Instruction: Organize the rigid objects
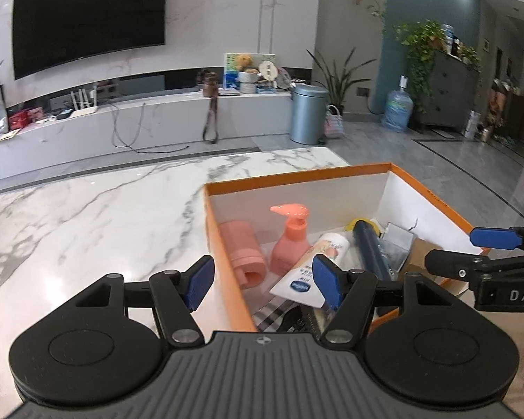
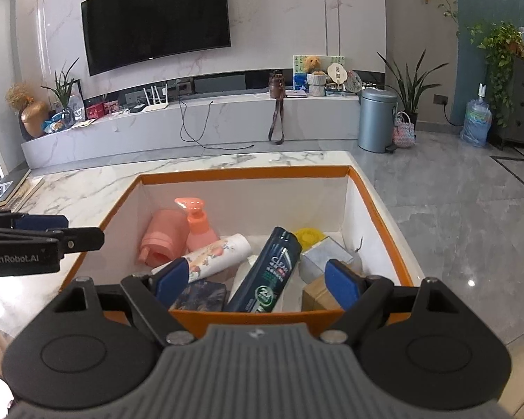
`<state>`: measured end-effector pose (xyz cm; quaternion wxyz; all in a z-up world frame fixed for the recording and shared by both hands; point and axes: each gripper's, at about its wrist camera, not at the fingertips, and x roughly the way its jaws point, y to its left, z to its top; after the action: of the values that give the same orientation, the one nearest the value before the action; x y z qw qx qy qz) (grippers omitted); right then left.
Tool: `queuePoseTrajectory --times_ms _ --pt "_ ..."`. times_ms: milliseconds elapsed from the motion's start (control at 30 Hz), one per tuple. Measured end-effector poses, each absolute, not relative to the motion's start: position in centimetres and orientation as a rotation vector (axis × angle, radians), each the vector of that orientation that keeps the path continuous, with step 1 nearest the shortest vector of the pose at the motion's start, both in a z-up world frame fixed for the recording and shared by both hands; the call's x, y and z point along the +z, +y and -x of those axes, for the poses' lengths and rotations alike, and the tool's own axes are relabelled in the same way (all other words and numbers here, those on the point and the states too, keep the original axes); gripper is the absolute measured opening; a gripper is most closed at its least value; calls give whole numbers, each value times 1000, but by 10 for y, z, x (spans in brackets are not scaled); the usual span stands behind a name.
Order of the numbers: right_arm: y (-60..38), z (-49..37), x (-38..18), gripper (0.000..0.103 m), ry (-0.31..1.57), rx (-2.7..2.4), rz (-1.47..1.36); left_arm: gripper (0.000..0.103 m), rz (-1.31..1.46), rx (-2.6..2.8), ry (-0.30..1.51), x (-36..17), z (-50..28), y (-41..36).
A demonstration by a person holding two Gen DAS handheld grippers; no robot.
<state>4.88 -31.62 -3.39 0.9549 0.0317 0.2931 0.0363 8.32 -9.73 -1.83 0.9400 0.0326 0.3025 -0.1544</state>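
Note:
An orange-rimmed white box (image 1: 297, 177) (image 2: 244, 171) sits on the marble table. In it lie a pink pump bottle (image 1: 291, 241) (image 2: 199, 225), a pink cylinder (image 1: 242, 251) (image 2: 162, 239), a white tube (image 1: 314, 269) (image 2: 220, 253), a dark shampoo bottle (image 2: 269, 272) (image 1: 368, 248), a silver box (image 2: 326, 255) and a yellow lid (image 2: 309, 234). My left gripper (image 1: 262, 281) is open and empty, straddling the box's left wall. My right gripper (image 2: 258, 281) is open and empty over the box's near wall.
The marble table (image 1: 87, 230) extends left of the box. A dark patterned flat item (image 2: 201, 295) and a brown carton (image 2: 319, 296) lie at the box's near side. A book stack (image 2: 10, 192) rests at the table's far left. A TV unit stands beyond.

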Motion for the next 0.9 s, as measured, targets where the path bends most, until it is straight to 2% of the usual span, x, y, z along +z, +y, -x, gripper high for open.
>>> queuePoseTrajectory --times_ms 233,467,900 --pt "-307 -39 -42 84 603 83 -69 76 -39 -261 584 -18 -74 -89" --pt "-305 -36 -46 84 579 54 -66 93 -18 -210 556 -23 -63 -81" --pt "-306 -40 -48 84 587 48 -70 101 -39 -174 556 -28 -60 -83"
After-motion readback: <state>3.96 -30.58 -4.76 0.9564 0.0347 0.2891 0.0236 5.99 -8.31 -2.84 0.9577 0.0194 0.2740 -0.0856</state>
